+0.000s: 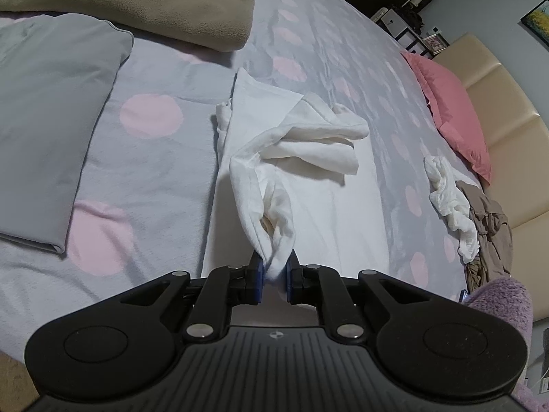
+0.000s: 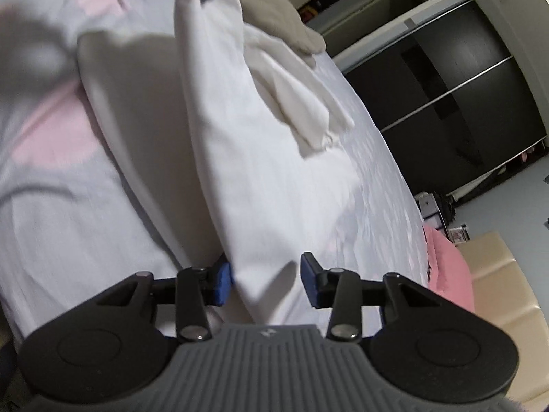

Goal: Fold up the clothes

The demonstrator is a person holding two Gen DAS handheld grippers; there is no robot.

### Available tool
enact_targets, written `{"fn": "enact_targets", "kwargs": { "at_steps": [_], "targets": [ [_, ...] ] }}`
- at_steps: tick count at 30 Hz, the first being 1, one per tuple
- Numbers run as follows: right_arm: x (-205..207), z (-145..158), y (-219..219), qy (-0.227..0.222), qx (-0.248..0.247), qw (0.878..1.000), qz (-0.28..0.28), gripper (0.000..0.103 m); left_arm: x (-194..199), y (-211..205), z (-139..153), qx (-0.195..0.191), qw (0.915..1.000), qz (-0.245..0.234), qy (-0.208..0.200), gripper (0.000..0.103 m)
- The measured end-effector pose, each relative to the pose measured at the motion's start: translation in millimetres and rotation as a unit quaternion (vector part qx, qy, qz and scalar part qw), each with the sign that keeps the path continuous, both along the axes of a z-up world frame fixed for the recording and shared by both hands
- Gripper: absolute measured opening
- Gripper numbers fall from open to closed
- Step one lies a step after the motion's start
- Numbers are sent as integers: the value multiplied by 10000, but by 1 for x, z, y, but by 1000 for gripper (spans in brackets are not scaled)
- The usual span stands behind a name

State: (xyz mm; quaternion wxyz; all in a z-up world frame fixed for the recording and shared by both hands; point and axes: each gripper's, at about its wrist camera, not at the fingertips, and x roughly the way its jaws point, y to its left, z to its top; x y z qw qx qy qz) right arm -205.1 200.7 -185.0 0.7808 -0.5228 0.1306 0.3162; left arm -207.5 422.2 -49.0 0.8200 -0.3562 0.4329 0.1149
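Spotted bedspread [image 1: 151, 158], rumpled white garment [image 1: 295, 144], half-folded

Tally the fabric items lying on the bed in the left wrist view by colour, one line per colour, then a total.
White: 2, the garment held by the left gripper and a crumpled cloth.
Grey: 1, a folded item.
Beige: 1, a folded blanket.
Brown: 1, a crumpled garment.
Pink: 1, a pillow.
Total: 6

place: bedroom | evidence: bed [image 1: 154, 178] (polka-dot cover), headboard [image 1: 497, 103], wardrobe [image 2: 446, 103]
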Motion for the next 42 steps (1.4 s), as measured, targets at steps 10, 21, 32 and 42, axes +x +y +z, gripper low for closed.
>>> {"fn": "enact_targets", "kwargs": {
  "at_steps": [10, 21, 32, 42],
  "targets": [
    [14, 18, -27, 199, 248, 9987, -405, 10, -7, -8, 9, 148, 9998, -89, -84, 8],
    [17, 1, -30, 561, -134, 9973, -455, 3, 1, -23, -46, 288, 9932, -591, 963, 8],
    [37, 23, -29, 1175, -169, 9916, -506, 6, 4, -34, -35, 862, 9820, -888, 1428, 20],
    [58, 93, -47, 2123, 1064, 9708, -342, 7, 17, -40, 28, 1801, 9760, -1031, 668, 23]
  ]
}}
